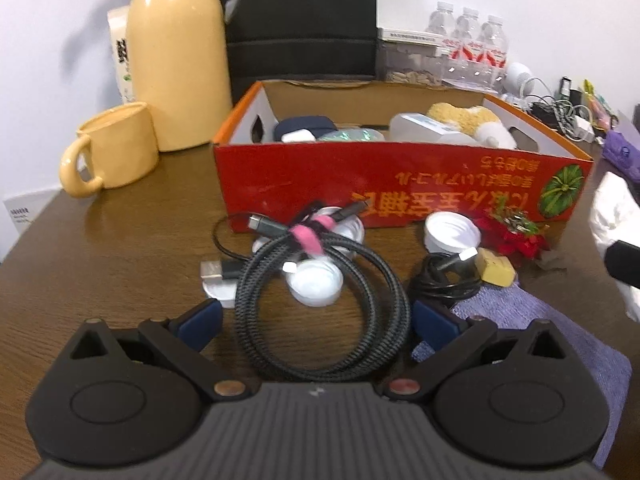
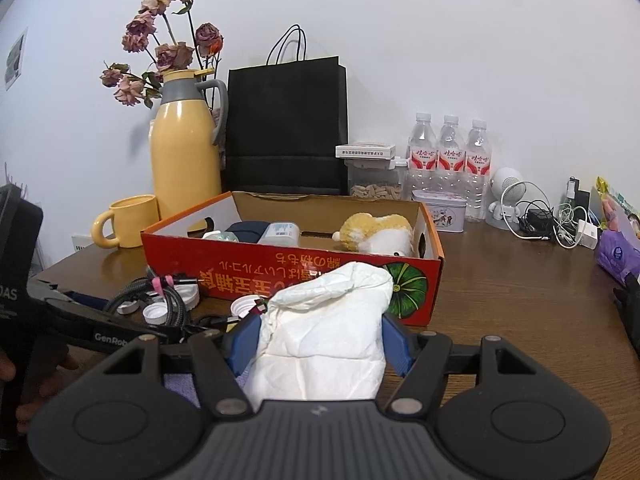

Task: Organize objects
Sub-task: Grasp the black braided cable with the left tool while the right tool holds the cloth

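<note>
Right gripper clamped on a crumpled white paper wad, blue pads pressing both sides; wad held just in front of the red cardboard box, above the brown table.

Left gripper wide, pads either side of the braided black cable coil with no clear contact. Coil flat on the table, bound with a pink strap, just in front of the box.

Around the coil: white bottle caps, a second small black cable to the right, a yellow block touching the purple cloth, a red flower decoration against the box front.

Box open-topped, already containing a plush toy, a white container and a dark blue case.

Behind the box: yellow thermos, yellow mug, black paper bag, three water bottles. Dried roses behind the thermos. Tangle of chargers and cords at the table's far right.
</note>
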Motion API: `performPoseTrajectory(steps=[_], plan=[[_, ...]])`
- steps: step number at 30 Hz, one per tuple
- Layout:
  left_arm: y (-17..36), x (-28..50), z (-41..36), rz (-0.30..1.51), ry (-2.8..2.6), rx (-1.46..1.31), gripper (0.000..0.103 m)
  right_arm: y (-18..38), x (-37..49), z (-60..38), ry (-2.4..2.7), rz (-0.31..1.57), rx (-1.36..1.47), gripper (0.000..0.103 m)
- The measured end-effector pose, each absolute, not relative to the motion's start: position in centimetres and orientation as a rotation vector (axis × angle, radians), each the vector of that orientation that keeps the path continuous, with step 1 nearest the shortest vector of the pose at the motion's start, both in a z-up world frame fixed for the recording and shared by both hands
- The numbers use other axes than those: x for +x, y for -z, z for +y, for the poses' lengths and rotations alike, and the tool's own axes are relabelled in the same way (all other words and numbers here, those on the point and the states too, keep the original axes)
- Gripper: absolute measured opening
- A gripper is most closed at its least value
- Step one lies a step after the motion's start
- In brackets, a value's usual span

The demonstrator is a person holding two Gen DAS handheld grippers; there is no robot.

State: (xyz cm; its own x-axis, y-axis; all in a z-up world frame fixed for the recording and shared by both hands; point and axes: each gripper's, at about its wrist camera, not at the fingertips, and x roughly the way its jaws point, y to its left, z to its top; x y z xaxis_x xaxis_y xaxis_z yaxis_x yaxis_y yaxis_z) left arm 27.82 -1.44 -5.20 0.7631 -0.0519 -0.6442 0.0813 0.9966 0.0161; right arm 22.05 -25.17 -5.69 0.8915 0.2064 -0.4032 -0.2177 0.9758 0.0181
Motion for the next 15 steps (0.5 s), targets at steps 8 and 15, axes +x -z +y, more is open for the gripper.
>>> performPoseTrajectory(steps=[8,15], plan=[[5.33,27.96,-2.23,0.698,0.035,0.056,0.103,5.82,22.11,-25.05,-0.219,0.426,-0.033,0.064],[4.94,27.9,-2.28,0.709,0.055,0.058,0.09,5.87,22.16,-25.07,-0.217,0.429,-0.033,0.064]])
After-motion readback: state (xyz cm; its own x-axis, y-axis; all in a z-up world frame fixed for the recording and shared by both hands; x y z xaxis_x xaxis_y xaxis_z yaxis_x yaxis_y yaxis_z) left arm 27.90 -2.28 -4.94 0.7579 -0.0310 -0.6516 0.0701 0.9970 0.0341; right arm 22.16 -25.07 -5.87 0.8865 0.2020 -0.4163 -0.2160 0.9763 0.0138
